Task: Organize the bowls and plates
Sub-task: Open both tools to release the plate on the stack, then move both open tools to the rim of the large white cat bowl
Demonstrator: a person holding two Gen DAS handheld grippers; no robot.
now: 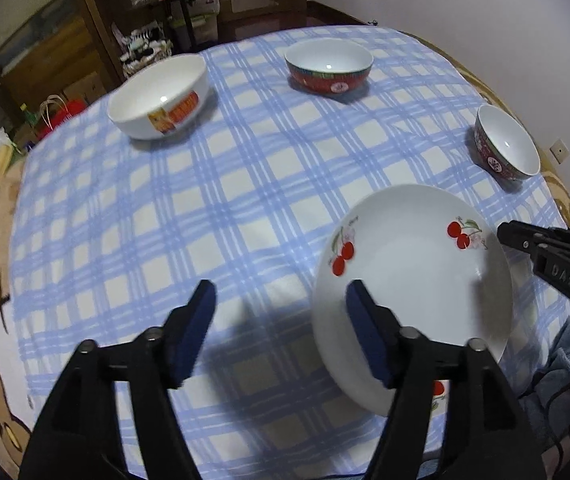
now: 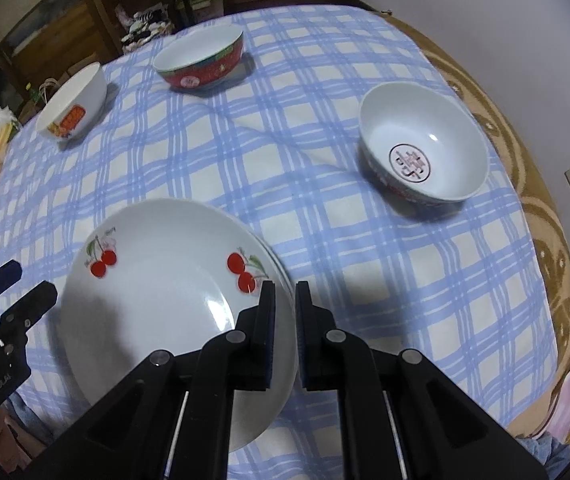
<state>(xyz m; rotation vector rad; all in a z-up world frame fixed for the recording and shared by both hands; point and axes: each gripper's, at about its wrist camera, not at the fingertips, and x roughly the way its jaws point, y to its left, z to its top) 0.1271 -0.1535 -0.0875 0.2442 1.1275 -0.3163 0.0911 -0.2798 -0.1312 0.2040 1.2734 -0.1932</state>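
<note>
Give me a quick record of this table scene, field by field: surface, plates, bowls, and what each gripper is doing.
surface: blue checked tablecloth
plates: cherry-print plate, at least one more rim visible beneath it
bowls: white bowl with orange label; wide red bowl; small red bowl; all apart, all empty
left gripper: open, nothing held, one finger over the plate's edge
right gripper: shut on the plate's rim

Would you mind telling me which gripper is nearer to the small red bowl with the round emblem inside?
Right. The right gripper sits at the cherry plate's rim on the side facing that small red bowl; the left gripper is beyond the plate's opposite edge.
</note>
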